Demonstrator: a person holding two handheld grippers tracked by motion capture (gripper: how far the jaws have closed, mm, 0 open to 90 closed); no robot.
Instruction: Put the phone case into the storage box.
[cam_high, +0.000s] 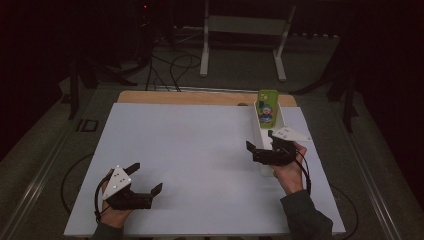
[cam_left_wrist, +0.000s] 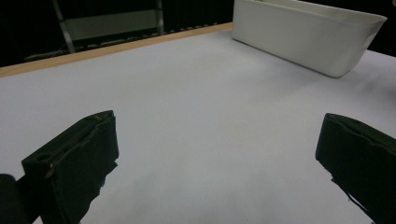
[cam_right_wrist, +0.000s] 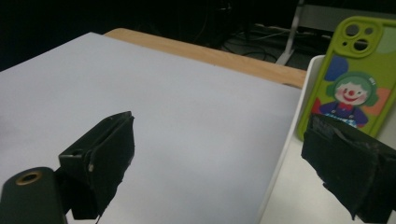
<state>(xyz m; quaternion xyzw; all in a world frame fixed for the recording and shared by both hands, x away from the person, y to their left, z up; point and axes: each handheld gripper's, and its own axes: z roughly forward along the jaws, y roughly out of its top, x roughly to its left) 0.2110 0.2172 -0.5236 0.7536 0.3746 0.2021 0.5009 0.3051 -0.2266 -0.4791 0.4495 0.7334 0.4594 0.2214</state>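
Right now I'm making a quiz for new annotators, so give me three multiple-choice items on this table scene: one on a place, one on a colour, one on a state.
1. Where is the phone?
A. Flat at the middle of the board
B. Standing at the far end of the white bin
C. Held in the left gripper

2. What colour is the phone's case?
A. Green
B. Red
C. Black

3. How do the right gripper's jaws stand?
A. Shut on the phone
C. Shut on the bin's rim
B. Open, with nothing between them

Answers: 1 B, the high view shows it upright in the bin's far end. 2 A, the right gripper view shows a lime-green case with a cartoon clown. 3 B, that view shows the jaws wide apart, short of the phone.
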